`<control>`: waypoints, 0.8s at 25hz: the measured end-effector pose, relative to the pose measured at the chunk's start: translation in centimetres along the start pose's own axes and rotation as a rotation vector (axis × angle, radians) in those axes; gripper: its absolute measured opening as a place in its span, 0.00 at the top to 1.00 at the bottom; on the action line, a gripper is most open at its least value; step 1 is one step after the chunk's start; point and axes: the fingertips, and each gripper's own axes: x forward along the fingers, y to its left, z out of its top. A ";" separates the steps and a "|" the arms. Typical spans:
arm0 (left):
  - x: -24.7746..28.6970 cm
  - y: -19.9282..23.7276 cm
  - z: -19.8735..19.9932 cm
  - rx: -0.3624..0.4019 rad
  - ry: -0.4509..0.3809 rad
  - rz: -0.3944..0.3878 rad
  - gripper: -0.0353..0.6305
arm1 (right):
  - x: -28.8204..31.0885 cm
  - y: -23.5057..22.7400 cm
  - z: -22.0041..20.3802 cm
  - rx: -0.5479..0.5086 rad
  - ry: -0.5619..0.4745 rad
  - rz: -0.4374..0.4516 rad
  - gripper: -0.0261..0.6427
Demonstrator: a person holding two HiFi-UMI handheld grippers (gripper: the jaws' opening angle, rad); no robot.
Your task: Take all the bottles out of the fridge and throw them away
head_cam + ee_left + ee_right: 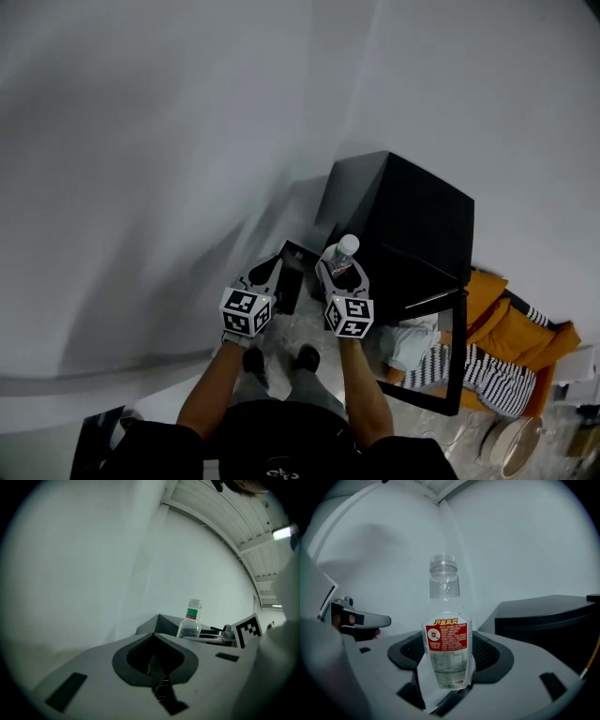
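My right gripper [339, 272] is shut on a clear plastic bottle [344, 251] with a white cap and a red label. It holds the bottle upright beside the black fridge [412, 220]. In the right gripper view the bottle [446, 653] stands between the jaws of the right gripper [446, 665], gripped at its lower body. Just left of it, my left gripper [262, 274] is shut with nothing in it. The left gripper view shows the left gripper [152, 638] with its jaws closed together, and the bottle [191, 620] beyond them to the right.
The fridge door [457, 356] hangs open at the right. A low dark box [292, 277] sits on the floor ahead of the person's feet. Orange and striped cloth [506, 352] lies beyond the door. A pale wall fills the left and far side.
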 end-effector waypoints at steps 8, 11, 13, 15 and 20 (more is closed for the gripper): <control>-1.7 2.3 -1.5 -0.045 -0.010 0.161 0.94 | 2.8 2.7 -1.6 -0.040 0.063 0.171 0.51; -2.0 2.6 -1.9 -0.055 -0.011 0.194 0.94 | 3.3 3.0 -2.1 -0.051 0.081 0.206 0.51; -2.0 2.7 -2.3 -0.059 -0.012 0.208 0.94 | 3.6 3.1 -2.6 -0.055 0.090 0.222 0.51; -2.0 2.8 -2.7 -0.061 -0.011 0.220 0.94 | 4.0 3.1 -3.0 -0.058 0.097 0.234 0.51; -2.1 3.0 -4.2 -0.068 0.008 0.243 0.94 | 4.9 2.8 -4.7 -0.055 0.128 0.256 0.51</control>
